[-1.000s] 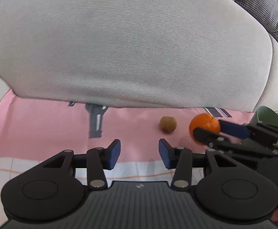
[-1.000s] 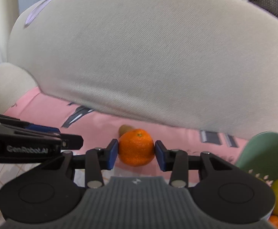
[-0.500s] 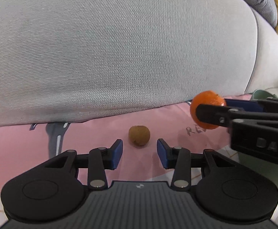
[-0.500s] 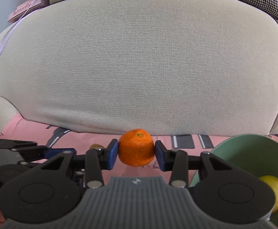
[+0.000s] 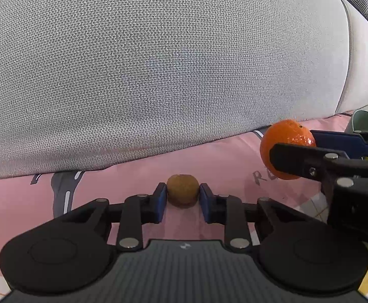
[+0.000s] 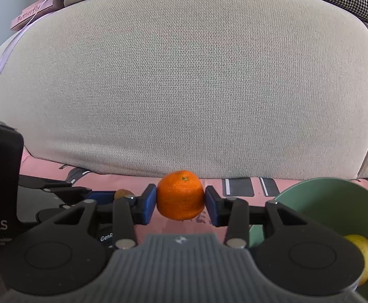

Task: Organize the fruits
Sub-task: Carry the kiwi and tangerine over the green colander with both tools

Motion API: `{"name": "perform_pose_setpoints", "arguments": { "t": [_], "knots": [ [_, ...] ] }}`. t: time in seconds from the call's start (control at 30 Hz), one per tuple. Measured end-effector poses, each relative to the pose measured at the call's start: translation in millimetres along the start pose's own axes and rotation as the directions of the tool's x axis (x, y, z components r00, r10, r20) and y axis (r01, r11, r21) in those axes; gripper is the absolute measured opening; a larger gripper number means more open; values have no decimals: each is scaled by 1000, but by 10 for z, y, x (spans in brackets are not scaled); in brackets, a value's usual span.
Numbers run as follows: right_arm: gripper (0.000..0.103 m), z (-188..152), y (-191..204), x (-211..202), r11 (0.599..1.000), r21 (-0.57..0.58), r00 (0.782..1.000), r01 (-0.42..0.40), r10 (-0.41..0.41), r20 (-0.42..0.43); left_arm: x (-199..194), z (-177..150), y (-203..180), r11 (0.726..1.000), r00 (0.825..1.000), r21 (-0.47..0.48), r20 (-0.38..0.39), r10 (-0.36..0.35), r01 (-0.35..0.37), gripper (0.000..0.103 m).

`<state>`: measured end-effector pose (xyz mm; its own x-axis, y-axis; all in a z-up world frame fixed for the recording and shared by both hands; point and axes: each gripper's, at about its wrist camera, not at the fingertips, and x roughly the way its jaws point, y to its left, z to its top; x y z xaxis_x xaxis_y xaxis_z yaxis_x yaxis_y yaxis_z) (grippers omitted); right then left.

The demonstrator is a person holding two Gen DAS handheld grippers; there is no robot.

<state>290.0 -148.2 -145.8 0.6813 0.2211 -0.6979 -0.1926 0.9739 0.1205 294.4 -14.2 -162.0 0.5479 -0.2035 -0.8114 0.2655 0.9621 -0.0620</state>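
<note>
cushion (image 5: 158,63): coarse woven cloth, matt | orange (image 6: 181,195): pitted, slightly glossy | bowl (image 6: 335,202): smooth, matt

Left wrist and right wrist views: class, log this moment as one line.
left tongs: just closed on small brown fruit | right tongs: grip orange | green bowl: holds yellow fruit

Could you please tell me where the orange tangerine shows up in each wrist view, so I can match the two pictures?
Left wrist: the tangerine is at the right edge, clamped in the right gripper.
Right wrist: tangerine is at centre, between the blue pads.
Shared landmark: the grey cushion behind it.
</note>
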Motion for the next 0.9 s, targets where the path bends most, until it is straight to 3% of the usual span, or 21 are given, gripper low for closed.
{"name": "perform_pose_setpoints", "arguments": {
  "t": [0.4,0.67,0.9],
  "knots": [
    [39,27,-33,-279,997,-23,996,-80,81,44,-441,-43,58,998,999,-52,34,41,-39,30],
    [39,-81,-16,-722,988,-56,987,-142,146,66,-1000,-152,133,986,997,-157,48,63,-55,30],
    [39,-266,-40,-1193,979,-88,979,-182,188,76,-1443,-261,-59,981,996,-191,80,41,-25,30]
  ]
}}
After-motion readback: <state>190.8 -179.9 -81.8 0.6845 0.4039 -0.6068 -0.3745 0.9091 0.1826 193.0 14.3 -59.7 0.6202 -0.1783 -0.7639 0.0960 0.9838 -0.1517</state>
